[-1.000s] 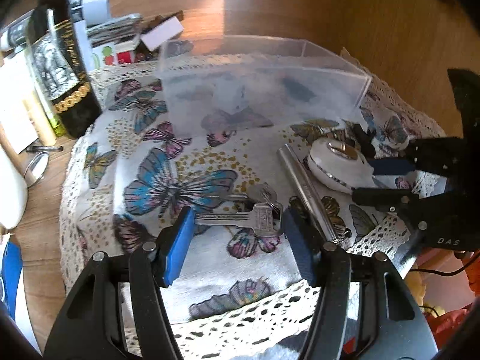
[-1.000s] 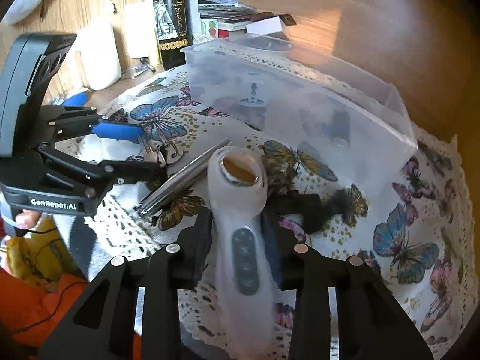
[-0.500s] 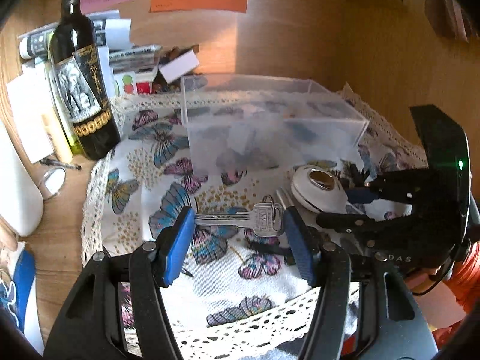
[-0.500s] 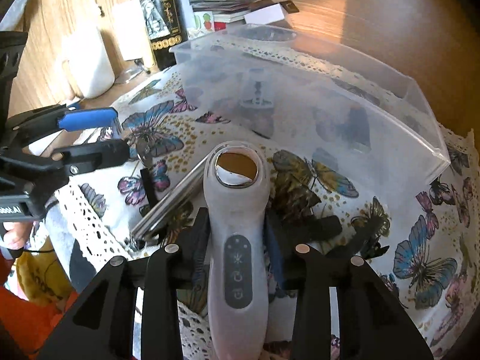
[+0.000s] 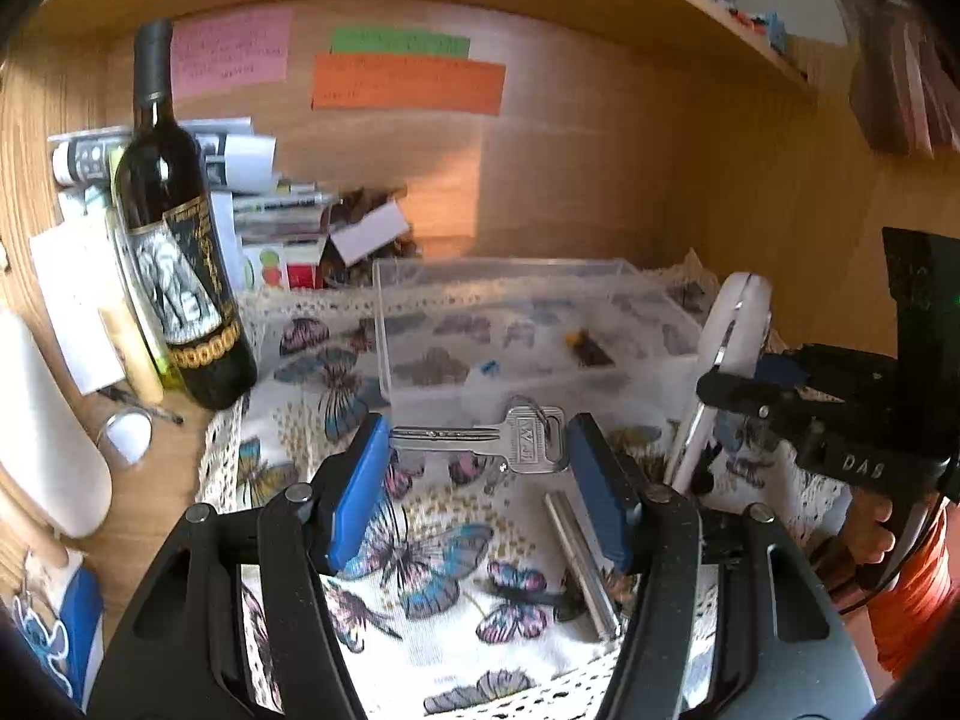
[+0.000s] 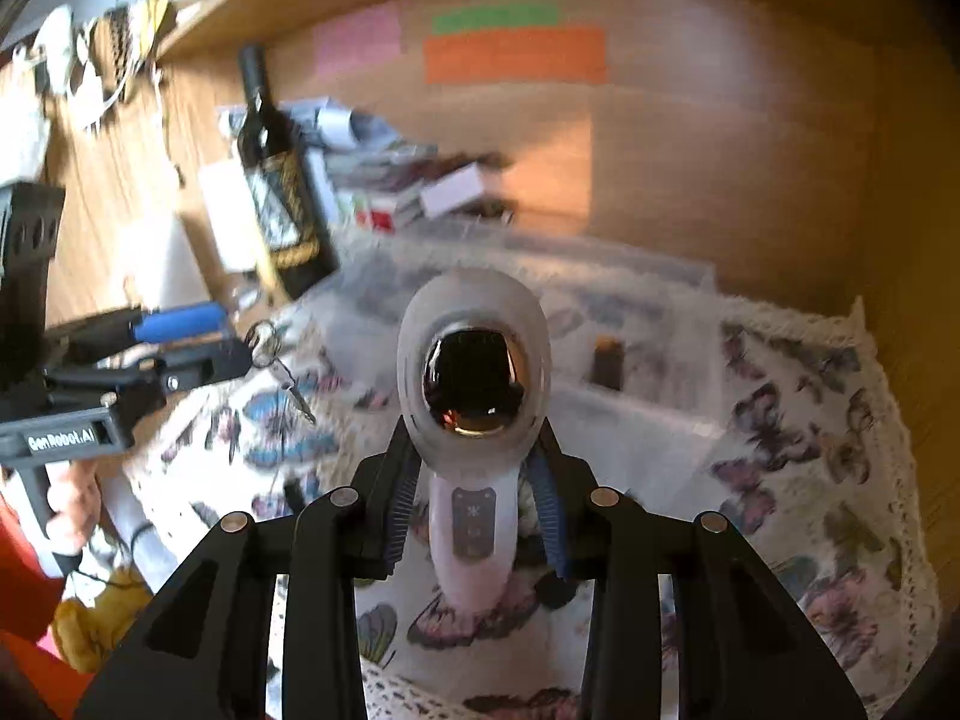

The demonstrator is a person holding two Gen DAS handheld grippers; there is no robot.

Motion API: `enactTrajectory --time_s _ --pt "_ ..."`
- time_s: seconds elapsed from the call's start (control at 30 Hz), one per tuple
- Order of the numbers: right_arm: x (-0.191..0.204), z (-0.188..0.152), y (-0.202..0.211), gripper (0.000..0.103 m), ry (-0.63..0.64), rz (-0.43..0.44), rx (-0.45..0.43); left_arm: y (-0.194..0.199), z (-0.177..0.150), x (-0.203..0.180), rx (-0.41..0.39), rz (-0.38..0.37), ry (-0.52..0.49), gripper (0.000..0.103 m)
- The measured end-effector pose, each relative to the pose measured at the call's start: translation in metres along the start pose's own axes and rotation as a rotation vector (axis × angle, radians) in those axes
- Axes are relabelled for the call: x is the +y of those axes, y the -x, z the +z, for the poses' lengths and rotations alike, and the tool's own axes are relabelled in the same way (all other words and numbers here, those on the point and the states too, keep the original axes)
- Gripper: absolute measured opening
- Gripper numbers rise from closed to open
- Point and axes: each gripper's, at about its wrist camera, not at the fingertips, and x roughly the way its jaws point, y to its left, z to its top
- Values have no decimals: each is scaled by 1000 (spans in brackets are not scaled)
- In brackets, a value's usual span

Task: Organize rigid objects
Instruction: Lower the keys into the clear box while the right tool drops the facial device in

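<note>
Keys first: the silver key on its ring [image 5: 516, 441], flat on the butterfly-print cloth [image 5: 420, 546] a second ago, now hangs lifted, pinched lengthwise between the left gripper [image 5: 480, 480] pads. Right gripper [image 6: 474, 510], jaws clamped on the white handheld massager with the round metal head [image 6: 474, 396], has risen too, tilted downward. Behind both, the clear plastic box [image 5: 480, 324] holds a few small items.

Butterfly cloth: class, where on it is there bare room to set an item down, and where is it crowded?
Free: the butterfly cloth between the wine bottle and the clear box, and the box's mostly bare floor. Also the cloth right of the box in the right wrist view. Crowded: the front, where a metal tube lies, and the paper pile behind the bottle.
</note>
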Motion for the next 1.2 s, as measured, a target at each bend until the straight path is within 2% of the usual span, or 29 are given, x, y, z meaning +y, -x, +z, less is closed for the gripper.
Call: enactTrajectory --time_s 0.37,0.57,0.77,0.97,1.2 --pt "-23 50 14 33 -22 -59 -129 -6 46 7 -79 31 5 61" --pt "-37 72 5 33 -28 -105 -162 -22 61 12 -72 37 12 61" --pt "-40 76 -28 33 -15 -101 -93 -60 60 15 23 29 14 61" --pt "-37 71 -66 33 13 -61 20 -94 46 12 121 23 -9 61" --pt "-27 69 -97 33 62 -62 120 -103 43 10 148 9 -20 61"
